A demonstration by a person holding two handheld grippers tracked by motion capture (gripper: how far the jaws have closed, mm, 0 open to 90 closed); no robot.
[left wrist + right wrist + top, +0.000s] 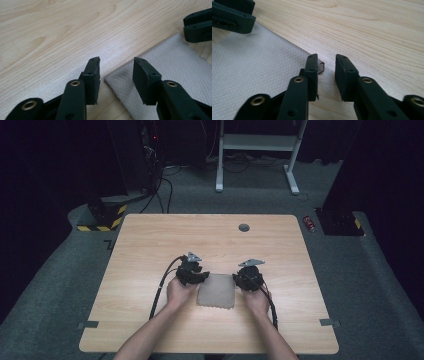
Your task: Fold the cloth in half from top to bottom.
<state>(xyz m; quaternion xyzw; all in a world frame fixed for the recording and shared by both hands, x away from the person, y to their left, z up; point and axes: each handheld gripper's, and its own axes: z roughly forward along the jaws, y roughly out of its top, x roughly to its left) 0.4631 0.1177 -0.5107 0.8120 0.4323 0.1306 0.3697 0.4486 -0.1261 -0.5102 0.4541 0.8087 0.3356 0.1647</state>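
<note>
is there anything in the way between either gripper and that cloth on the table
Nothing visible. The left gripper stands open over one corner of the beige cloth, and the right gripper stands open at another corner, with bare wooden table around.

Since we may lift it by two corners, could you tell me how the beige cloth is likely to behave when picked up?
The cloth lies flat and thin against the table, so it probably sags between grip points. Its woven diamond texture suggests it is light and not slippery. One corner curls up by the right hand-held gripper, so it likely folds easily.

Light wooden table (150, 250); beige cloth (216, 291) flat near front edge.
</note>
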